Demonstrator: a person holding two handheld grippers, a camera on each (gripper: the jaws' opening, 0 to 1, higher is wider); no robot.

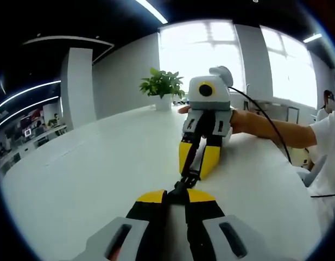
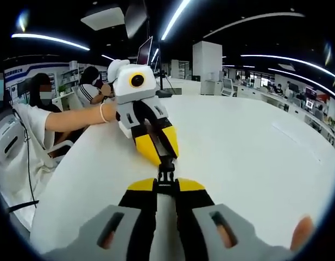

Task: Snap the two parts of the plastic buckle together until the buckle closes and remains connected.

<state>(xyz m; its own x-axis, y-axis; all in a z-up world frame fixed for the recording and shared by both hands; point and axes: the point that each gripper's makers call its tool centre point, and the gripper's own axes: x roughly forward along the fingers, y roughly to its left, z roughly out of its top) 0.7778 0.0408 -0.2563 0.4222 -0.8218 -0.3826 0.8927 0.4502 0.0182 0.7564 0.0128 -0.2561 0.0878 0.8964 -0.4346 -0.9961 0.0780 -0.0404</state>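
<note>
The two tools face each other nose to nose above the white counter (image 1: 75, 179), with the black plastic buckle (image 1: 186, 182) stretched between their tips. In the left gripper view, the left tool (image 1: 177, 197) has its yellow-tipped jaws drawn together on the near end of the buckle, and the right tool (image 1: 200, 157) beyond it is clamped on the far end. The right gripper view shows the same thing from the other side: the right tool (image 2: 166, 186) closed on its buckle half (image 2: 166, 175), the left tool (image 2: 156, 147) pinching the other. Whether the two halves are already latched or only touching is too small to tell. The main risk is misalignment: if the hands roll or tilt against each other, the prongs could jam at the mouth of the socket instead of seating. A thin grip on slick plastic could also let one half twist or slip out under the push and drop onto the counter. A potted plant (image 1: 163, 87) stands far off.
</note>
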